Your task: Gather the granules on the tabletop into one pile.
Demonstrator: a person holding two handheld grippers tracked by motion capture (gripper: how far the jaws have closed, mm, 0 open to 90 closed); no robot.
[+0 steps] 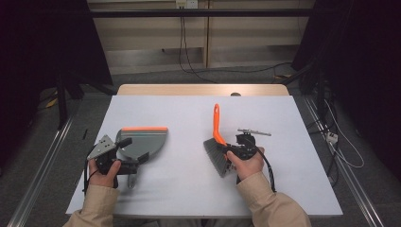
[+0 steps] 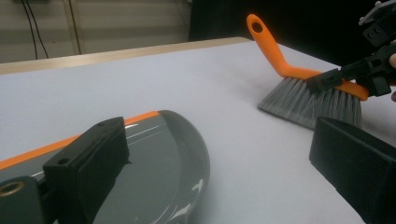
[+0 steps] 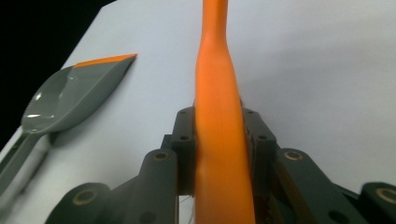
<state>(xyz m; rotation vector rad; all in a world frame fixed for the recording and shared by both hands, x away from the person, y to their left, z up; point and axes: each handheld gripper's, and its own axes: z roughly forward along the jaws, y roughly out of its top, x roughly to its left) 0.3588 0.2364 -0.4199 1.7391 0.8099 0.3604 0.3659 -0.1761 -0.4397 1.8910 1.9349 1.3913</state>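
On the white desk [image 1: 189, 179], the right gripper [image 1: 231, 152] is clamped on the orange back of a hand brush [image 1: 216, 142]; the right gripper view shows both jaws pressed flat against the orange plastic. The brush lies right of the desk's middle, toward the near edge, its grey bristles facing left and its orange handle angling away toward the far edge, ending in a hanging hole.

The left gripper [image 1: 124, 145] sits at the grey dustpan [image 1: 142, 142], left of the middle and toward the near edge. Its jaws stand wide apart in the left gripper view, one just over the pan's shiny rim and the other over bare desk, gripping nothing. The pan's orange lip faces the far edge.

No brand, label or writing can be read on the brush, the pan or the grippers.
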